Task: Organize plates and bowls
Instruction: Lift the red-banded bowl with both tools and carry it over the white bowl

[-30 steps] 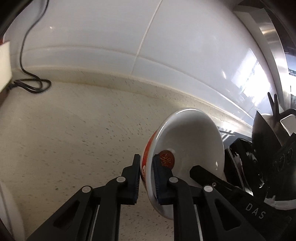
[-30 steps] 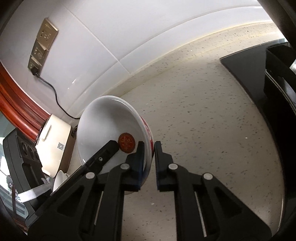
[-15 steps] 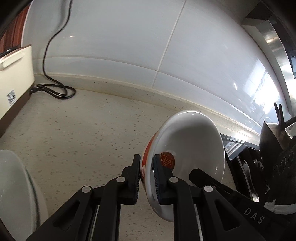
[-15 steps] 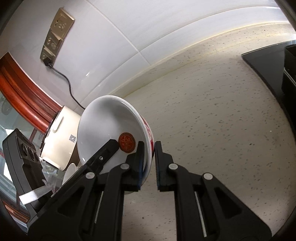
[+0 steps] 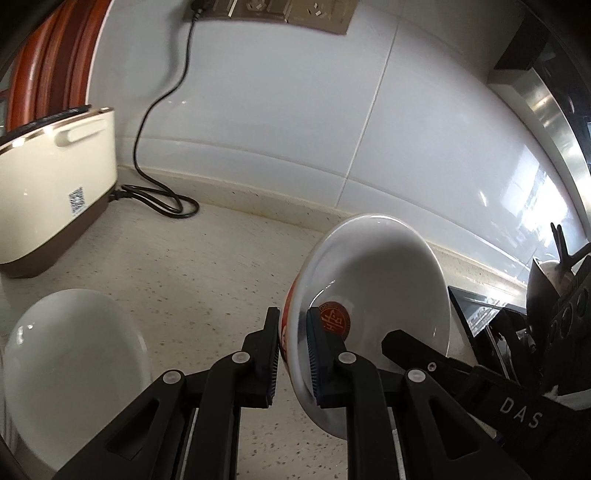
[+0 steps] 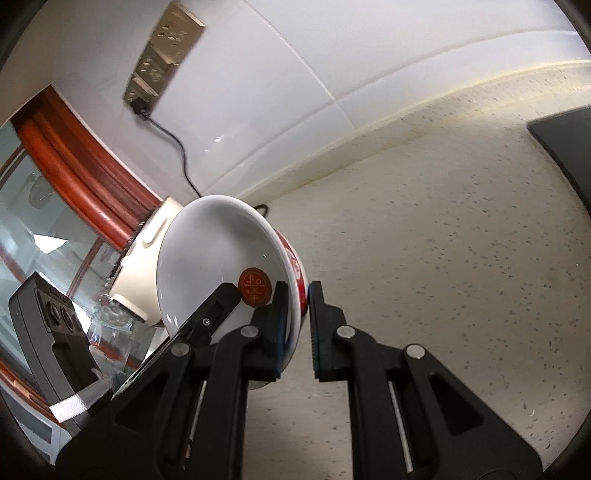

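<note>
Clamping the same white bowl (image 5: 384, 280) from opposite sides, both grippers hold it tipped on edge above the speckled countertop (image 5: 207, 258). The left gripper (image 5: 293, 350) has its jaws drawn narrow on the bowl's rim: 1 pad presses the outer wall with its red band, the other sits inside the bowl beside the round red emblem (image 5: 334, 321). In the left wrist view the bowl rises up and to the right of the fingertips, its open mouth facing right, and a finger of the other gripper reaches into it from the lower right.

From the right wrist view, the right gripper (image 6: 295, 317) is likewise closed narrow on the rim of the bowl (image 6: 218, 258), with the bowl leaning up and to the left of the fingertips and its hollow facing left. The left gripper's finger enters the hollow from the lower left, just beside the emblem.

A second white bowl (image 5: 74, 354) rests on the counter at the lower left of the left wrist view, well apart from the held one. A cream appliance (image 5: 55, 177) stands against the tiled wall (image 5: 295, 129), its black cord (image 5: 162, 110) running up to a brass socket plate (image 5: 295, 14).
</note>
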`<move>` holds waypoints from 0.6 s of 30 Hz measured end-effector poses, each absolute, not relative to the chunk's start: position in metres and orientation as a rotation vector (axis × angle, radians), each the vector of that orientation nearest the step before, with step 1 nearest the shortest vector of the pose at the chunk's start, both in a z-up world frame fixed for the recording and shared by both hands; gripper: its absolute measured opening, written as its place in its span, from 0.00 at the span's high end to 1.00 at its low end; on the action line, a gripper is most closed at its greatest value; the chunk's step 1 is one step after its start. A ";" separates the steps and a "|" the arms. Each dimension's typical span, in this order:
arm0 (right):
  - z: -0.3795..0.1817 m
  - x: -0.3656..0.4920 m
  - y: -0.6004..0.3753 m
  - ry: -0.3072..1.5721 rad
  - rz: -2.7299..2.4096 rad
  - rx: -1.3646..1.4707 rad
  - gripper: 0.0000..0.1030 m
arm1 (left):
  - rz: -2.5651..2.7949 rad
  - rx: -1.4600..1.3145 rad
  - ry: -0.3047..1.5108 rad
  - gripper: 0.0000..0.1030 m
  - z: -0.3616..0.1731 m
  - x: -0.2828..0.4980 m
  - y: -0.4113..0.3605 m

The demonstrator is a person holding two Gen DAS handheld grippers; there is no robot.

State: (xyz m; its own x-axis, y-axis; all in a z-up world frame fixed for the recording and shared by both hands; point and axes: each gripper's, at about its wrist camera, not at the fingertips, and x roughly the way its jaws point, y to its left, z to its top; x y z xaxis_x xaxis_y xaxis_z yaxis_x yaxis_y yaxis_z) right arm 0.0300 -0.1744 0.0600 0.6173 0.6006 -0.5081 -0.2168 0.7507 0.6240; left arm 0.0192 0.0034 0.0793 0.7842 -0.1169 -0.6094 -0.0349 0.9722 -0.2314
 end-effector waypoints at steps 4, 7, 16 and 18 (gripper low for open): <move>0.067 0.024 -0.162 0.744 0.546 0.522 0.87 | -0.014 -0.229 0.626 0.85 0.088 0.006 0.010; 0.071 0.019 -0.152 0.732 0.574 0.495 0.87 | 0.011 -0.223 0.601 0.85 0.093 -0.003 0.015; 0.081 0.003 -0.119 0.692 0.651 0.418 0.86 | 0.068 -0.243 0.558 0.85 0.102 -0.029 0.041; 0.081 0.000 -0.114 0.686 0.671 0.407 0.86 | 0.077 -0.246 0.549 0.85 0.104 -0.035 0.048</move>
